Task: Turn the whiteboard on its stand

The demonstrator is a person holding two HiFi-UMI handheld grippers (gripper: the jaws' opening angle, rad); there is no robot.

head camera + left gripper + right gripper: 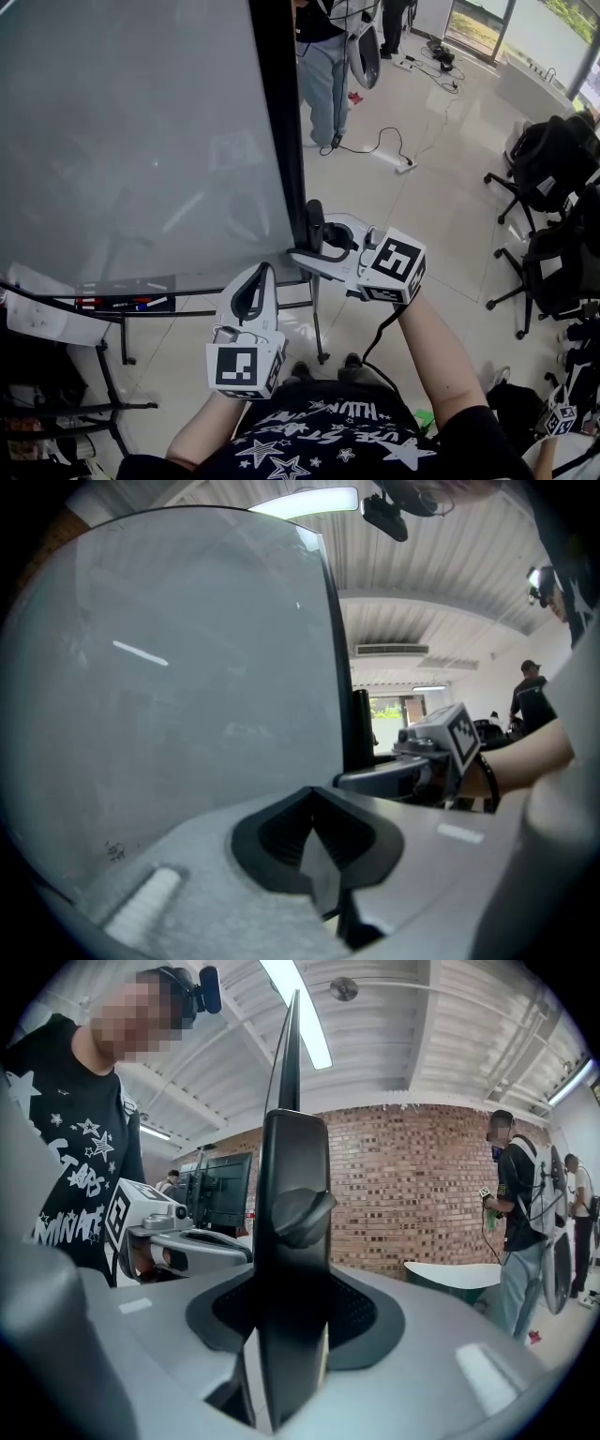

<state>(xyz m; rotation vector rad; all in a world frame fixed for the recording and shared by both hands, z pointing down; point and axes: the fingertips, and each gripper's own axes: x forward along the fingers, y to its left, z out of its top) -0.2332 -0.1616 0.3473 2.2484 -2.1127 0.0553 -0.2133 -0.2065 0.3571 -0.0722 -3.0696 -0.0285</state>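
Note:
The whiteboard [141, 141] fills the left of the head view, grey-white with a black frame [277, 122] down its right edge. My right gripper [314, 230] is shut on that frame near the board's lower right corner. In the right gripper view the frame [291, 1194] stands upright between the jaws, with a black knob [300, 1215] on it. My left gripper [264, 274] points up at the board's bottom edge, a little left of the corner. Its jaws meet with nothing between them [314, 855], and the board face [187, 667] lies just ahead.
A pen tray [122, 303] with markers hangs under the board. The stand's legs [317, 328] reach down in front of my feet. A person [323, 75] stands behind the board, with a cable [384, 155] on the floor and office chairs [548, 187] at right.

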